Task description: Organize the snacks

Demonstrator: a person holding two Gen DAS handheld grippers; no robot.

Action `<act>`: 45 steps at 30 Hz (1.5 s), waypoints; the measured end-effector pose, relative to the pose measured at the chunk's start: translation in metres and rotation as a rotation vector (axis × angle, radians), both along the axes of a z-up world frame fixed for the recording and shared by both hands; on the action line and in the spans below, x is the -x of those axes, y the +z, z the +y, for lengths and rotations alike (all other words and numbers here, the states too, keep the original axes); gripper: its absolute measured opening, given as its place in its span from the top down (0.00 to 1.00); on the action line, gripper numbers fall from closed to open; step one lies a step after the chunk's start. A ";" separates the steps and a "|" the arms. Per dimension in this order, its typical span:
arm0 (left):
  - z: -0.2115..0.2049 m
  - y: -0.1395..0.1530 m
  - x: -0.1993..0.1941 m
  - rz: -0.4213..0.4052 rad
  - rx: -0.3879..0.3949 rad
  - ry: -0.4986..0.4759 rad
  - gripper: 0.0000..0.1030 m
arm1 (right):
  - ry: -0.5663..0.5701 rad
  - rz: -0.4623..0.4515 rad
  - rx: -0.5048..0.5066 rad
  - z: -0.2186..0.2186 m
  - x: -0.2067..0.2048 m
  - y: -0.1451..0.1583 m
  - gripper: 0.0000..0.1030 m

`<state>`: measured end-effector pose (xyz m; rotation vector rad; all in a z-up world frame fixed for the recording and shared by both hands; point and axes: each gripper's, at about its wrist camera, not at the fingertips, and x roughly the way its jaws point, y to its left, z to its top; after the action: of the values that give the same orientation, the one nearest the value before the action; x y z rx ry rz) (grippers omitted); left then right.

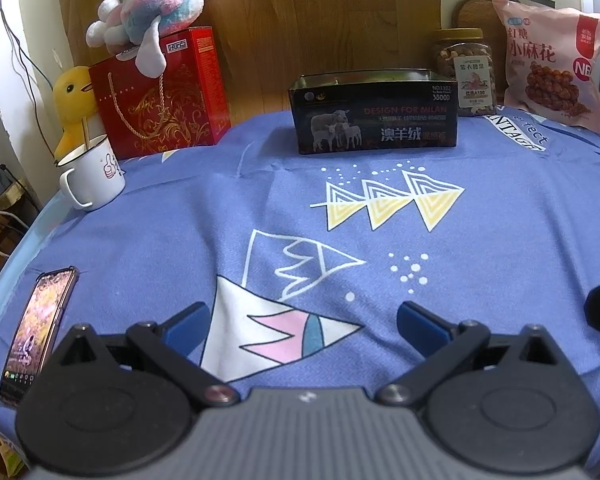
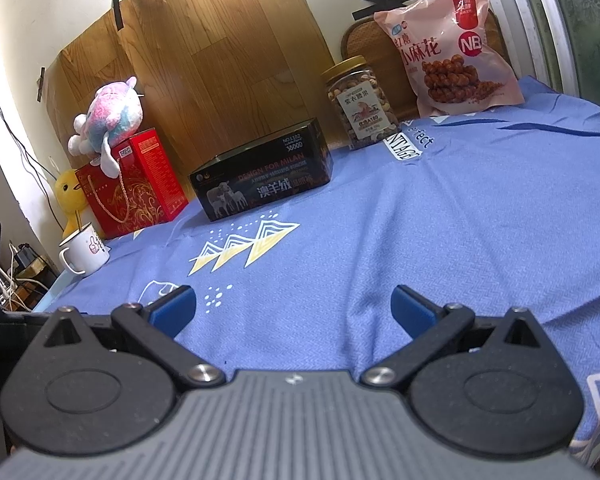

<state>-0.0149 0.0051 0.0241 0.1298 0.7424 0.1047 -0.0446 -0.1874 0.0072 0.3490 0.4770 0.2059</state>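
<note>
A pink snack bag (image 1: 552, 68) stands at the back right of the table; it also shows in the right wrist view (image 2: 456, 44). A clear nut jar (image 1: 464, 68) with a gold lid stands left of it, also in the right wrist view (image 2: 360, 104). An open black tin box (image 1: 374, 114) sits at the back centre, also in the right wrist view (image 2: 262, 176). My left gripper (image 1: 304, 324) is open and empty, low over the blue cloth. My right gripper (image 2: 294, 306) is open and empty, near the table's front.
A red gift box (image 1: 160, 96) with a plush toy (image 1: 152, 12) on top stands back left, beside a yellow duck (image 1: 74, 108) and a white mug (image 1: 92, 176). A phone (image 1: 36, 332) lies at the front left edge. The blue tablecloth (image 1: 180, 220) covers the table.
</note>
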 end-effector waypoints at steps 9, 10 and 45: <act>-0.001 -0.002 -0.002 0.004 -0.007 0.002 0.00 | -0.003 0.004 -0.007 -0.001 -0.001 -0.002 0.00; -0.001 -0.003 -0.003 0.005 -0.007 0.001 0.00 | -0.003 0.004 -0.008 -0.001 -0.001 -0.003 0.00; 0.000 -0.004 -0.004 0.004 -0.016 0.006 0.00 | -0.002 0.012 -0.014 -0.001 -0.002 -0.005 0.00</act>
<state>-0.0111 0.0052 0.0201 0.1429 0.7462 0.1166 -0.0428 -0.1881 0.0019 0.3644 0.4871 0.2054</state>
